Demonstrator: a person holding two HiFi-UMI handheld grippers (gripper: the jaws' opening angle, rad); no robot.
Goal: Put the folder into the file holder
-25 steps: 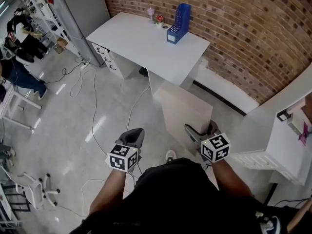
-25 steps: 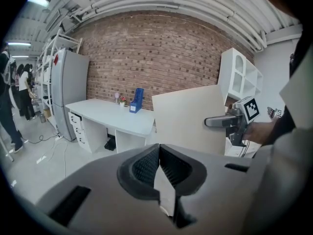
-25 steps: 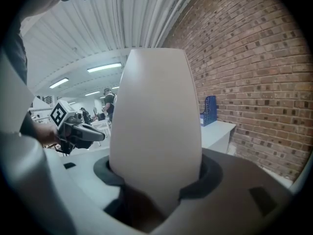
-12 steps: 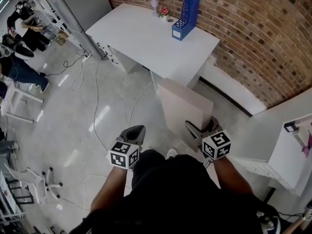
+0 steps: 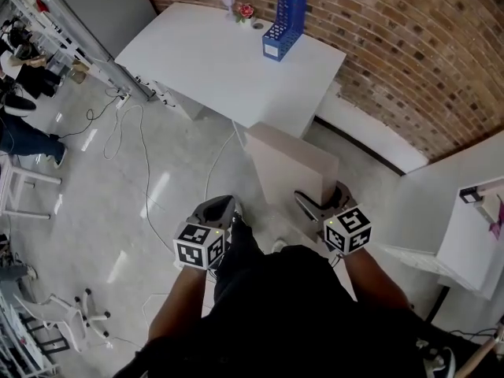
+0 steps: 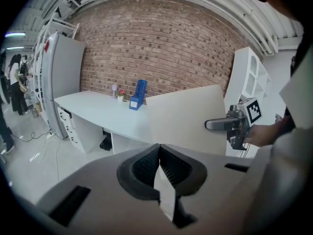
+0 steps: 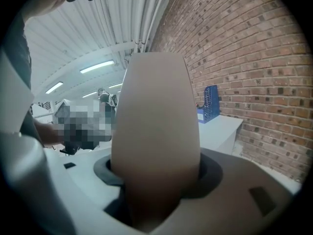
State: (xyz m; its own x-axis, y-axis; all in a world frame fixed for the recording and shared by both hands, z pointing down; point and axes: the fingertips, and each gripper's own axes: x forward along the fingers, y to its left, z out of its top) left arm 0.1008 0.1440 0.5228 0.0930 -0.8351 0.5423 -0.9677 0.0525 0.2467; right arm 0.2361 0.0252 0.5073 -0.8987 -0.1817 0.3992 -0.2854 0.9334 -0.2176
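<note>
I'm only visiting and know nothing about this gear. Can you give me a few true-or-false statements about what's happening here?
1. A blue file holder stands on the white desk by the brick wall. True.
2. The folder is already in the file holder. False: it is held away from the desk.
3. The left gripper holds the folder. False: the right gripper grips it; the left one's jaws are together, off the folder.
4. A small flower stands on the desk near the file holder. True.

I see a beige folder (image 5: 290,165), a blue file holder (image 5: 286,18) at upper centre, a white counter (image 5: 205,61), and a red-brown brick wall (image 5: 409,46).
</note>
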